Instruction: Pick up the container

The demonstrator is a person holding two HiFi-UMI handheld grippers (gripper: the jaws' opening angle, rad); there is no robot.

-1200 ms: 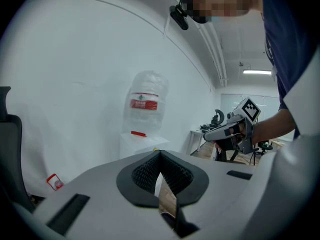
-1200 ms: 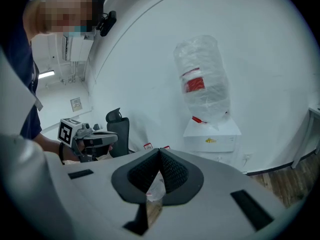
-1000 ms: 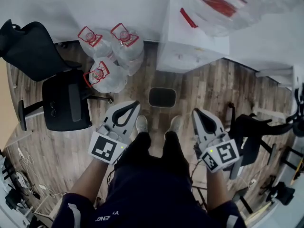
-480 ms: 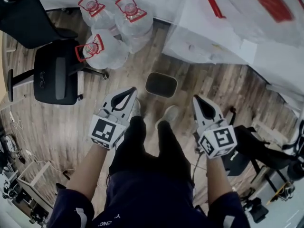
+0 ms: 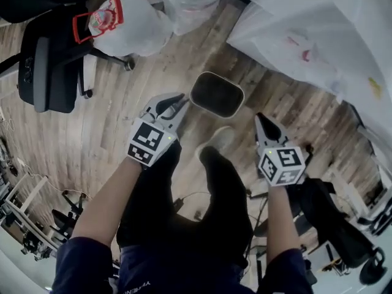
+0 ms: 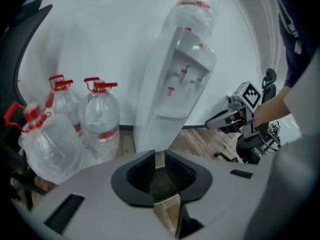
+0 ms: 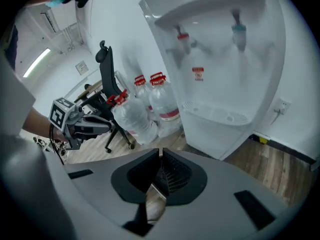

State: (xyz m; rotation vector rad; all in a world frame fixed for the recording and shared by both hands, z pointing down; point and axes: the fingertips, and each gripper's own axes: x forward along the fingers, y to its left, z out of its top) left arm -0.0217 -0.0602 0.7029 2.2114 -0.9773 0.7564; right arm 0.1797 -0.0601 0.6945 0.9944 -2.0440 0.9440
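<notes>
Step in hand, as judged: approach, with nothing gripped yet. The white water dispenser [image 6: 175, 79] and clear water jugs [image 6: 100, 121] stand ahead, and a black office chair [image 5: 46, 60] is to the left.

The dark rounded-rectangular container [image 5: 216, 94] lies on the wood floor [image 5: 122, 109], ahead of and between both grippers. Its left edge is near the left tips but apart from them.

- Left gripper [image 5: 176, 105]: jaws opening, narrow gap, nothing in it.
- Right gripper [image 5: 261, 119]: jaws pressed together, empty.

Next move likely calls for lowering, spreading wider and taking the rim.

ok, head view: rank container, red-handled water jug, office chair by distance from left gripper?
From the left gripper, jaws opening with nothing between:
1. container, on the floor just right of its tips.
2. water jug, ahead to the left.
3. office chair, far left.
</notes>
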